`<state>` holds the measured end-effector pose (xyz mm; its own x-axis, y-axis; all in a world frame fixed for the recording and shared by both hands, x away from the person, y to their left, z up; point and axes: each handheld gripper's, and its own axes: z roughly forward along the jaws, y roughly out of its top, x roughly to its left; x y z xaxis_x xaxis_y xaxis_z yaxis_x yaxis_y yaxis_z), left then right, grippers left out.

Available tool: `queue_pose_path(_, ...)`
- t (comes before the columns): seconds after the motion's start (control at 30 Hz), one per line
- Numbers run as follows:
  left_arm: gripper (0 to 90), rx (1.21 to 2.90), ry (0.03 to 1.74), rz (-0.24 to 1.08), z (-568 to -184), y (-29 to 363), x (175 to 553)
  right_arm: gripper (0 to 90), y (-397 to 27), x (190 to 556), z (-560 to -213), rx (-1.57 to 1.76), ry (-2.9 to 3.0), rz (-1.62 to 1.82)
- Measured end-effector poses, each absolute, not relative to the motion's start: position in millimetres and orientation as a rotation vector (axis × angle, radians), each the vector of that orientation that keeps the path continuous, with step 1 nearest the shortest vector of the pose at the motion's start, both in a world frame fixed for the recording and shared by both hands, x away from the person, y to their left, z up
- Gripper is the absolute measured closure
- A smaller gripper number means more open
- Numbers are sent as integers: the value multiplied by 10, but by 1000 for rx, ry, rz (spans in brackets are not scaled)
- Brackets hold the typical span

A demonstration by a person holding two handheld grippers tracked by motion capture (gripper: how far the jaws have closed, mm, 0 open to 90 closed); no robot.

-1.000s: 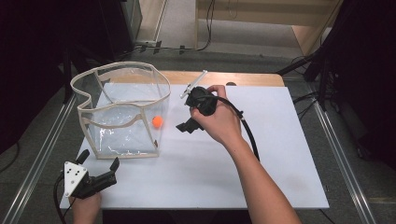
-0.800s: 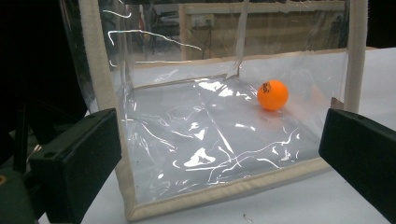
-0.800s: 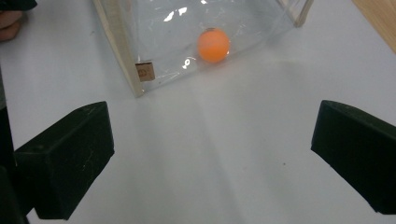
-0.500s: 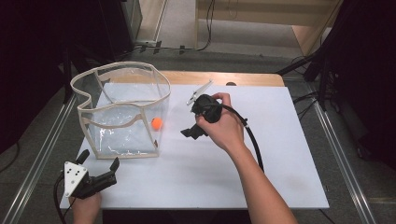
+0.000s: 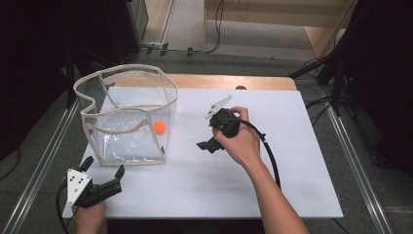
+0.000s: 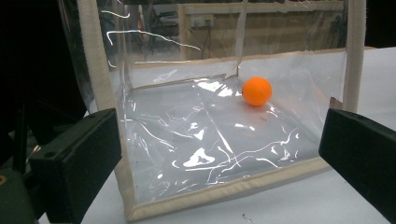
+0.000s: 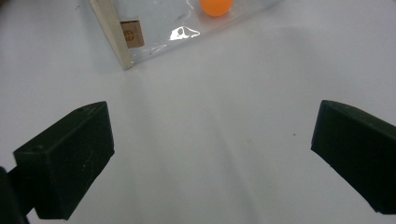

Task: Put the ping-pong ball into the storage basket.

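A clear plastic bag (image 5: 127, 117) with cream fabric edging stands upright and open-topped on the left part of a white-covered bench (image 5: 292, 165). Its rim bows outward in an uneven loop, and the see-through walls are creased and catch bright glints of light. Inside the bag lies one small orange ball (image 5: 159, 126), resting on the bag's floor close to the wall that faces the middle of the bench. Nothing else can be seen in the bag.

The left claw (image 5: 103, 175) sits at the near left corner of the bench, just in front of the bag and not touching it. Its two black jaws stand wide apart and hold nothing. In the left gripper view the jaws frame the bag's (image 6: 210, 154) near wall, with the ball (image 6: 257, 91) visible through the plastic toward the far right of the bag's floor.

The right claw (image 5: 208, 145) is held by the person's hand (image 5: 238, 139) above the middle of the bench, to the right of the bag and apart from it. Its jaws also stand wide apart and empty. The right gripper view looks down on bare white bench (image 7: 210, 140), with a lower corner of the bag (image 7: 126, 44) and the ball (image 7: 215, 6) at the top edge.
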<state>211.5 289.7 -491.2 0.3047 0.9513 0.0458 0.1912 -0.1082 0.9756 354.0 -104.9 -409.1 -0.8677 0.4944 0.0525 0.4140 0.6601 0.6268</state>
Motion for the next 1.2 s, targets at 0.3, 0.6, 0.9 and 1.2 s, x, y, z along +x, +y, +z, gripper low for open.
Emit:
queue_pose_path(0.3,0,1546,1083,928,-4912,2898,2114,0,-1193,3464,-4247,814,2735,1009)
queue_pose_path(0.6,0,1547,1082,928,-4912,2897,2114,0,-1342,3387,-4344,845,2716,1047)
queue_pose_path(0.9,0,1545,1081,925,-4912,2899,2108,0,-1451,3308,-4421,873,2689,1078)
queue_pose_path(1.2,0,1547,1080,925,-4913,2898,2107,0,-1566,3251,-4562,915,2672,1113)
